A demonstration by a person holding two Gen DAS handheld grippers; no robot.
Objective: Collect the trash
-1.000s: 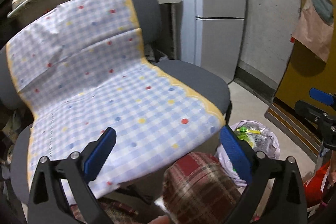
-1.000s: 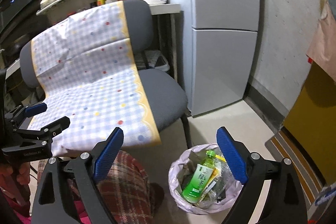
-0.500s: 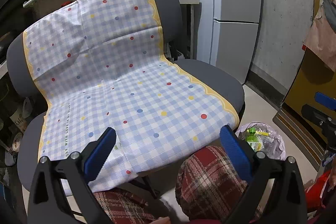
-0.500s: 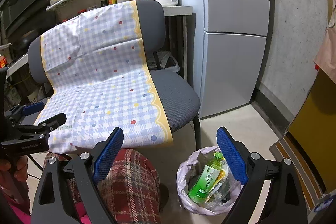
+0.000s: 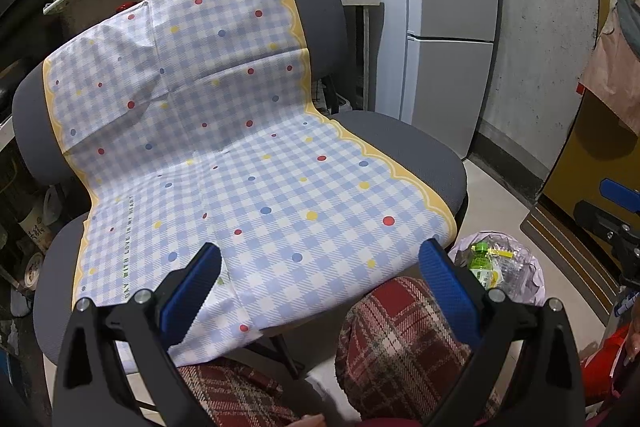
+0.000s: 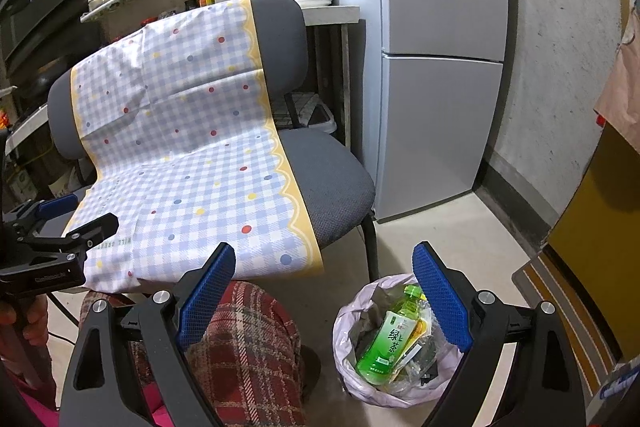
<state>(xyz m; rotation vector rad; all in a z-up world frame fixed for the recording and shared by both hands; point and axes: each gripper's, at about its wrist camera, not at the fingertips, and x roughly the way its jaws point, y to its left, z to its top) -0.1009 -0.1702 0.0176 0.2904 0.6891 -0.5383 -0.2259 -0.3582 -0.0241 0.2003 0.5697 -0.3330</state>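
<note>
**Both grippers have pulled back; the trash is in the bag**

Over the last second both cameras have drawn back and risen a little, so more of the scene now shows. Nearest, the left gripper (image 5: 320, 279) and the right gripper (image 6: 324, 291) have their jaws wide open and hold nothing. Under them is the person's plaid knee (image 6: 244, 351). Just beside it on the floor stands the trash bag (image 6: 352, 383), with a green bottle (image 6: 386, 341) and wrappers inside. Farther off, the cloth (image 5: 240, 163) on the chair (image 5: 416, 143) carries no trash. I judge the collecting is nearly finished.
</note>
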